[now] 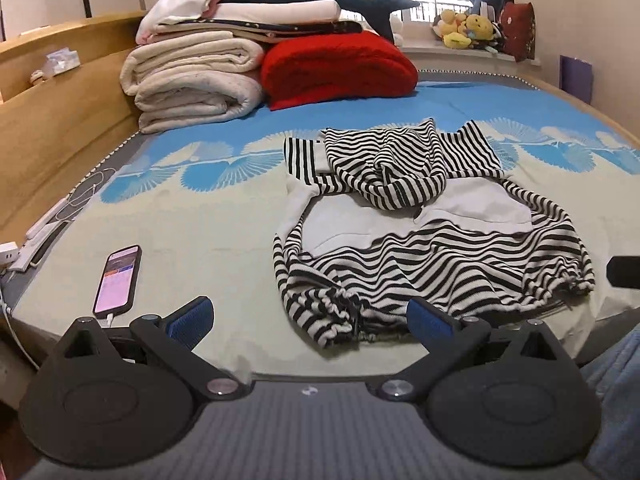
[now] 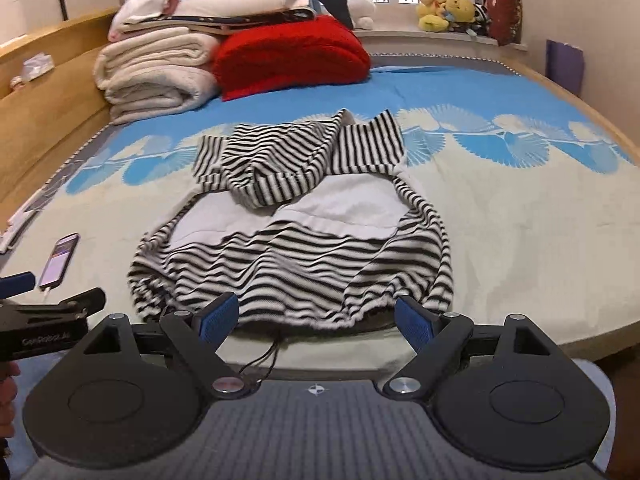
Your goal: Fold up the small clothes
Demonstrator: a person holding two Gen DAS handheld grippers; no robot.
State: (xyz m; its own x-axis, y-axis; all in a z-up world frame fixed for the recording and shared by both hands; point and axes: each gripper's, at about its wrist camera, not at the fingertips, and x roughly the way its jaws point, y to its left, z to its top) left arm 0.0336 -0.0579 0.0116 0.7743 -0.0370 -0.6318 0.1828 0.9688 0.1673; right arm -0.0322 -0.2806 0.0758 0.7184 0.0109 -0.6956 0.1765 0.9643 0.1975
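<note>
Striped hoodie lies on bed | left claw spread wide, empty | right claw spread wide, empty | phone left

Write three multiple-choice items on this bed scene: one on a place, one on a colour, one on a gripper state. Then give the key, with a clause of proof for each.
1. Where does the phone lie relative to the striped garment?
A. on it
B. to its left on the bed
C. on the red cushion

2. What colour is the cushion beside the folded blankets?
A. red
B. green
C. black

3. How does the left gripper stand?
A. shut on the garment
B. shut on nothing
C. open

Key: 1 B, the phone rests on bare sheet left of the garment; 2 A, it is plainly red; 3 C, its blue pads stand wide apart.
</note>
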